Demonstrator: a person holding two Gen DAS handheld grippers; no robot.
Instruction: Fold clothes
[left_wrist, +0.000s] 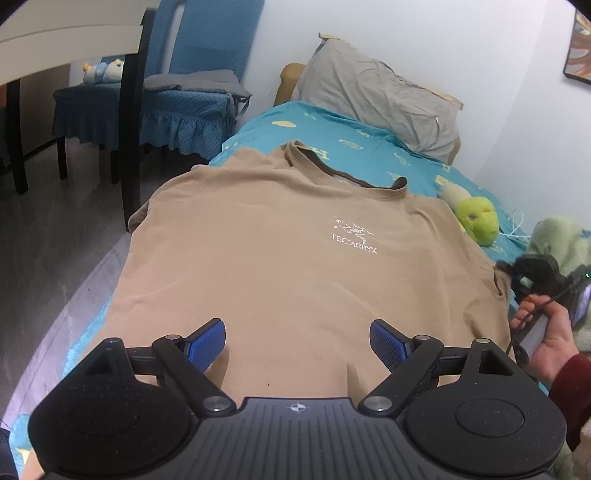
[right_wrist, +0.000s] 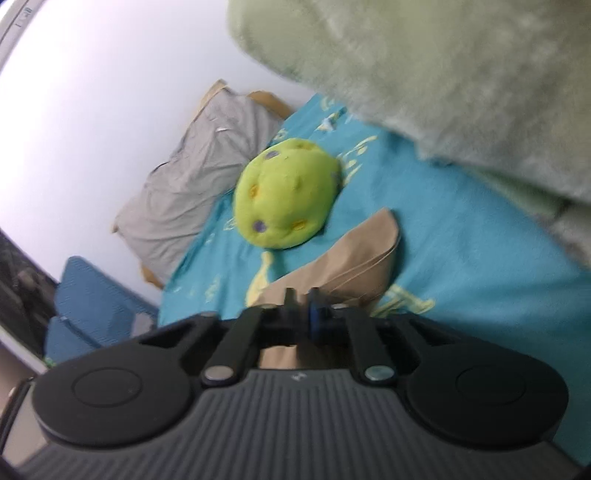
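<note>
A tan T-shirt (left_wrist: 280, 258) with a white chest logo lies spread front-up on the teal bedsheet (left_wrist: 332, 129), its dark-lined collar toward the pillow. My left gripper (left_wrist: 297, 341) hovers open over the shirt's lower hem, with nothing between its blue pads (left_wrist: 207, 345). At the shirt's right sleeve, a hand (left_wrist: 546, 339) holds my right gripper (left_wrist: 532, 273). In the right wrist view that gripper (right_wrist: 301, 308) is shut on the tan sleeve (right_wrist: 354, 258), whose cloth bunches up past the fingertips.
A green plush toy (left_wrist: 478, 219) (right_wrist: 284, 192) lies just beyond the right sleeve. A grey pillow (left_wrist: 384, 96) is at the head of the bed, a pale green fuzzy blanket (right_wrist: 443, 74) at the right. Blue-covered chairs (left_wrist: 184, 103) and a dark table leg (left_wrist: 131, 147) stand left of the bed.
</note>
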